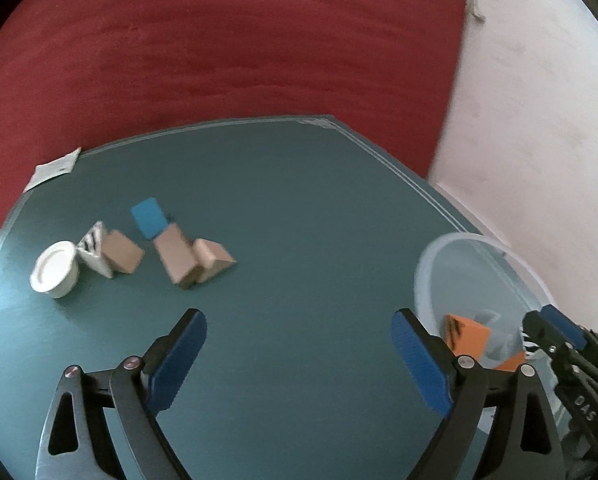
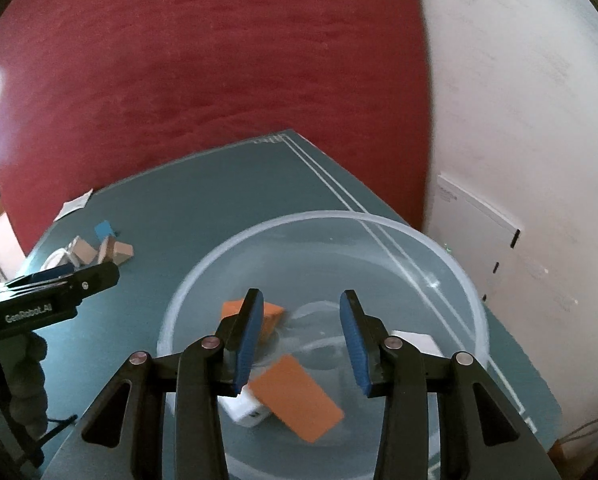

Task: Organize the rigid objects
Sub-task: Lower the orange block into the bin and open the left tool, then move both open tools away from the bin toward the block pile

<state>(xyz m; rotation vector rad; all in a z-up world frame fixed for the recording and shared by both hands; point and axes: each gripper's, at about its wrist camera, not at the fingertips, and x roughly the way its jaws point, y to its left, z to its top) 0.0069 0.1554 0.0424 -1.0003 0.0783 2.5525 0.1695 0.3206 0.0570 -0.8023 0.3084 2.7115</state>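
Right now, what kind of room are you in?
Probably a room at home: a red carpet on a pale floor, and a small green table with toy blocks.

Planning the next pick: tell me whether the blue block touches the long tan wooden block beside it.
Touching. In the left wrist view the blue block lies with its near edge against the far end of the long tan wooden block; no green table shows between them.
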